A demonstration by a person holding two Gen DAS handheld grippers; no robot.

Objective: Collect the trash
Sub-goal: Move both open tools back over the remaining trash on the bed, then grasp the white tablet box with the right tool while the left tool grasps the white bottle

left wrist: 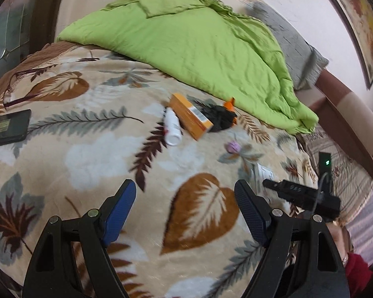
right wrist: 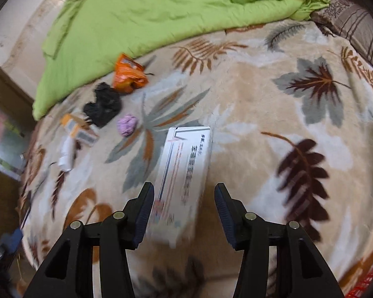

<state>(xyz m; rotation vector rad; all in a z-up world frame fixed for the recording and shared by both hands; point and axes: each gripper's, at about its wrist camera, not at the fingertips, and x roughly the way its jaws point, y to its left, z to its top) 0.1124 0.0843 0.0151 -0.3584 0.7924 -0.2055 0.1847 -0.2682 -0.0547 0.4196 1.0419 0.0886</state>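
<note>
Trash lies on a leaf-patterned blanket (left wrist: 94, 154). A white box (right wrist: 184, 178) with printed text lies flat, its near end between the fingers of my open right gripper (right wrist: 184, 193), just above it. Farther left are a purple wad (right wrist: 127, 125), a black crumpled bag (right wrist: 103, 107), an orange wrapper (right wrist: 128, 74), an orange box (right wrist: 78, 130) and a white tube (right wrist: 66, 154). My left gripper (left wrist: 185, 188) is open and empty above the blanket, well short of the orange box (left wrist: 190, 116), white tube (left wrist: 172, 126), black bag (left wrist: 218, 118) and purple wad (left wrist: 232, 146).
A green duvet (left wrist: 186, 37) covers the far part of the bed. A dark tablet-like slab (left wrist: 7, 128) lies at the left edge. The right gripper's body (left wrist: 308, 193) shows at the right. A grey pillow (left wrist: 293, 44) and striped pillow (right wrist: 360, 29) lie by the headboard.
</note>
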